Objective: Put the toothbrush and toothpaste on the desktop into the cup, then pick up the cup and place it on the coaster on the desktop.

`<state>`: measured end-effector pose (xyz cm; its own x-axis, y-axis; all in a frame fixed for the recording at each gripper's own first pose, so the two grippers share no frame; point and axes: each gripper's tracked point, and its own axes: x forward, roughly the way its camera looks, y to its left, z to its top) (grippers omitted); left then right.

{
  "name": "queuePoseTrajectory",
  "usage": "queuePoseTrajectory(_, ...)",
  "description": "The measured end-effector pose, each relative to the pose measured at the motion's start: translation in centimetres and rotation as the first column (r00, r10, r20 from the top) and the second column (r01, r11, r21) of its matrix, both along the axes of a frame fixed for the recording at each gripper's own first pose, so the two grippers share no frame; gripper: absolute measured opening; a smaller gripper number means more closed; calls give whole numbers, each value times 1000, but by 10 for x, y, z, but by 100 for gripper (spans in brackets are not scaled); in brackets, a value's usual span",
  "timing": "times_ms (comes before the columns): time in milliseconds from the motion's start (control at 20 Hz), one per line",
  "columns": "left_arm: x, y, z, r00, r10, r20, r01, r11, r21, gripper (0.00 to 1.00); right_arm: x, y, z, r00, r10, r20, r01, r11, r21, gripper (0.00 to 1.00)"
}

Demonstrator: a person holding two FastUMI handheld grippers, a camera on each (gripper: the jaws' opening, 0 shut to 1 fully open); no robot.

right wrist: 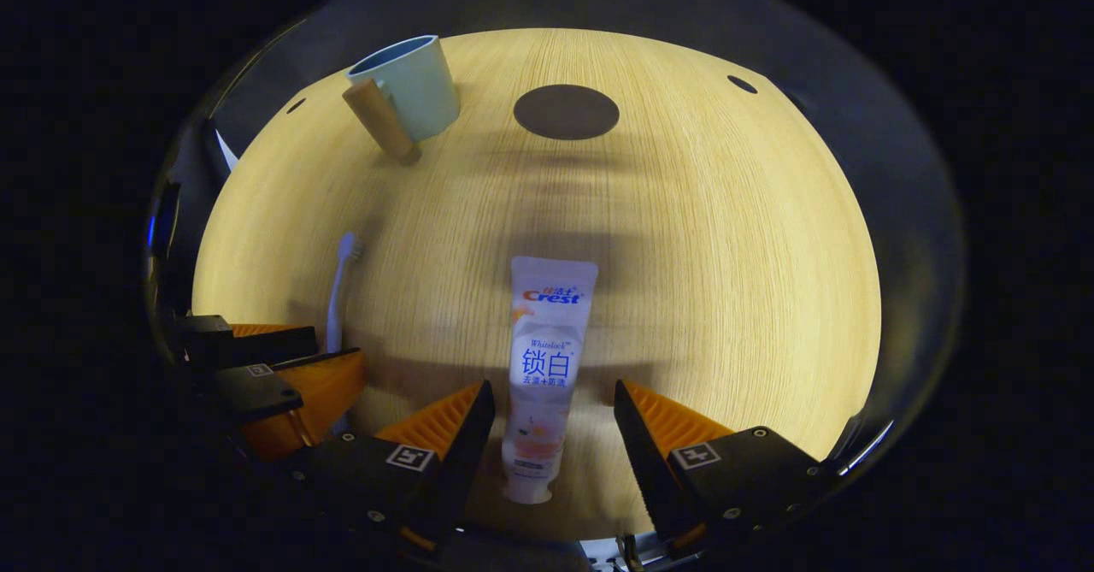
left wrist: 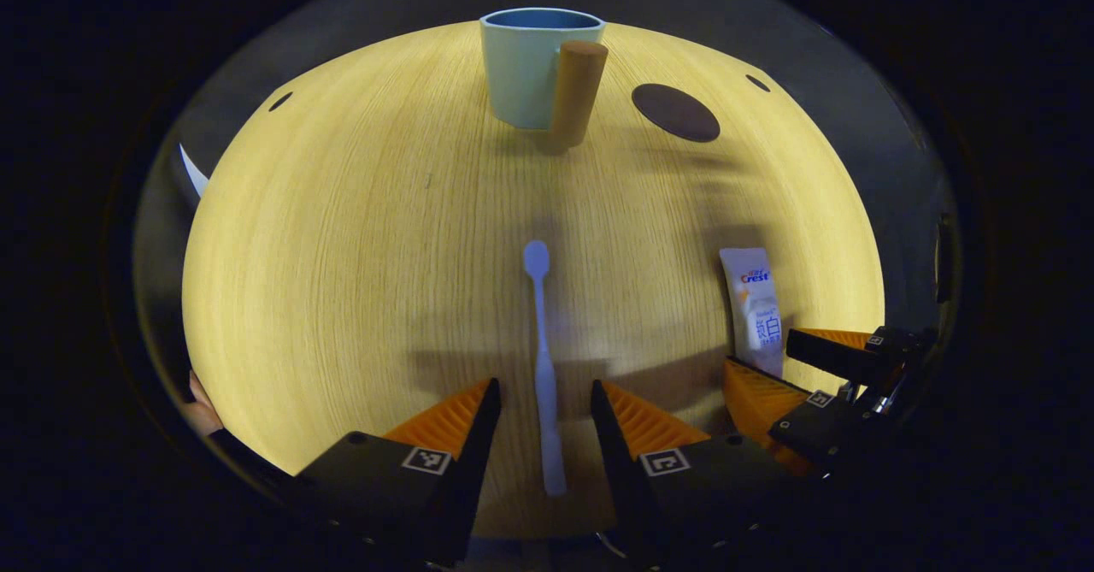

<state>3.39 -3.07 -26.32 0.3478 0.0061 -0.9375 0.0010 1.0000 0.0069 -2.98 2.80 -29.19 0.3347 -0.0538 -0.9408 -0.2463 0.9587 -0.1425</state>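
Jaws on both of my grippers stood apart, clamped on nothing. My left gripper (left wrist: 543, 405) straddled the toothbrush (left wrist: 544, 367), whose handle lay between the jaws while the head pointed ahead toward the cup (left wrist: 534, 72). My right gripper (right wrist: 554, 409) straddled the toothpaste (right wrist: 544, 367), cap end nearest me and crimped end pointing forward.

I judged the toothbrush light, stiff and thin, lying flat on the table (left wrist: 342, 238); it would likely be slippery, so I would pinch it across the thicker handle, low to the wood. The toothpaste looked soft and squeezable, so I judged a hold on the firmer shoulder near the cap safer than on the belly, where pressure could dent it.

The cup stood upright well ahead of the left jaws, its wooden handle (left wrist: 577, 89) facing me, with the dark coaster (left wrist: 675, 112) just to its right. It looked rigid and light.
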Motion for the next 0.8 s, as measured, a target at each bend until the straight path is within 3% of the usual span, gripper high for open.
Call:
queuePoseTrajectory(100, 0, 3, 1, 1000, 4, -1, -4, 1000, 11, 54, -4, 2, -4, 1000, 2, -11, -2, 1000, 0, 74)
queuePoseTrajectory(200, 3, 8, 1, 1000, 20, 0, -20, 1000, 19, 43, -3, 5, -5, 1000, -2, -5, 2, 1000, 5, 70)
queuePoseTrajectory(400, 13, 16, 9, 999, 40, 0, -40, 999, 14, 19, -5, 6, -4, 1000, 9, -5, -9, 1000, 4, 45)
queuePoseTrajectory(700, 23, 13, 16, 1000, 22, -3, -22, 999, 32, 9, -5, 8, -3, 1000, 21, -12, -21, 1000, 10, 33)
queuePoseTrajectory(750, 27, 13, 15, 1000, 21, -1, -21, 999, 31, 8, -6, 9, -4, 1000, 23, -11, -23, 1000, 10, 26)
queuePoseTrajectory(800, 27, 12, 19, 1000, 19, -1, -19, 999, 27, 6, -4, 11, -4, 1000, 28, -7, -28, 1000, 9, 29)
